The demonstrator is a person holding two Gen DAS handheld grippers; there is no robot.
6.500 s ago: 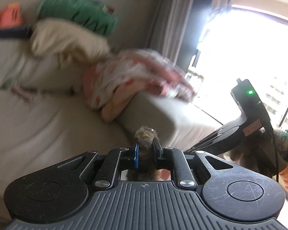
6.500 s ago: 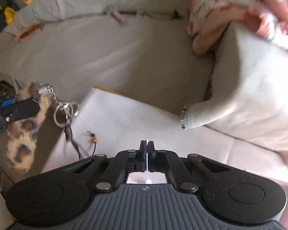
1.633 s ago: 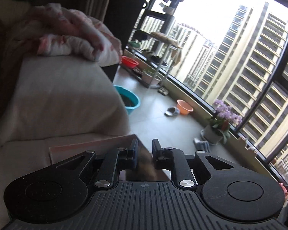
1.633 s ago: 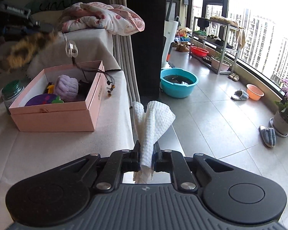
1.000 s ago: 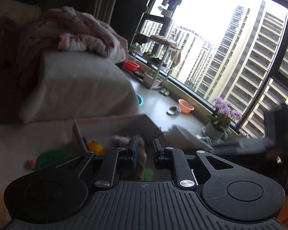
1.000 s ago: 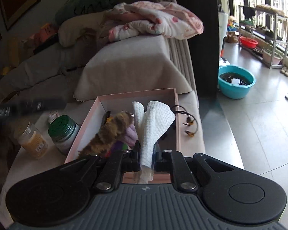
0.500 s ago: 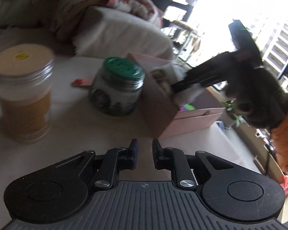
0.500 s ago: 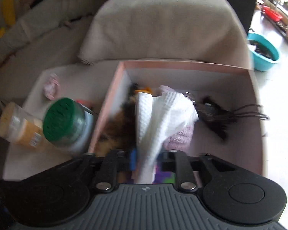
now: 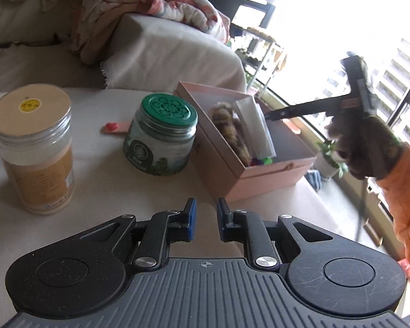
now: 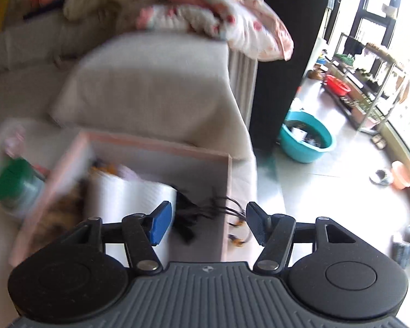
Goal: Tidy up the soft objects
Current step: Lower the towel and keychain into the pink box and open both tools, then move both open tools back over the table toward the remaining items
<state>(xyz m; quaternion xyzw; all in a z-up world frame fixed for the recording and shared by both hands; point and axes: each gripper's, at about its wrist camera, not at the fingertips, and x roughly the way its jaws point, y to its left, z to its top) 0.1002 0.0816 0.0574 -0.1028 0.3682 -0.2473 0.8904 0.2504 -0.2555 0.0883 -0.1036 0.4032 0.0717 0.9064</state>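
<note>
Your right gripper [image 10: 209,222] hangs over the pink box [image 9: 262,176] with its jaws spread wide and empty; your left gripper [image 9: 204,220] hovers low over the table [image 9: 101,188], jaws parted a little, holding nothing. The white cloth [image 10: 128,194] lies inside the box beside the leopard plush [image 9: 231,131], its long axis running along the box's length, one end propped toward the far wall. The likely trouble: the dark cords [image 10: 205,209] trail over the box's right wall just by your right jaws, and pulling away carelessly could snag them and drag things out.
</note>
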